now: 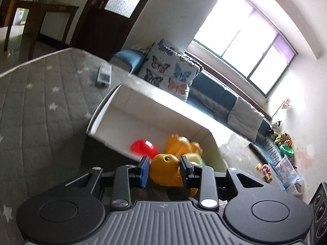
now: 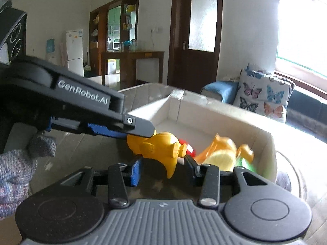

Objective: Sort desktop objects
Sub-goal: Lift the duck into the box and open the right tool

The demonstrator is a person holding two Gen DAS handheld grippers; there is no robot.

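My left gripper [image 1: 164, 168] is shut on a yellow-orange toy animal [image 1: 165, 170] and holds it just in front of a white open box [image 1: 114, 110]. The right wrist view shows that same toy [image 2: 157, 147] pinched by the left gripper [image 2: 141, 131], which reaches in from the left. My right gripper [image 2: 163, 166] is open, its fingers either side of the toy's lower part without clamping it. Inside the box lie a red ball [image 1: 143, 147], an orange toy [image 1: 179, 143] and a pale yellow-green toy [image 2: 222, 159].
The box stands on a grey quilted table cover with white stars [image 1: 40, 102]. A small grey-white box [image 1: 104, 74] lies on the far part of the table. A blue sofa with a butterfly cushion [image 1: 169, 69] runs behind, and a black speaker [image 1: 319, 212] stands at right.
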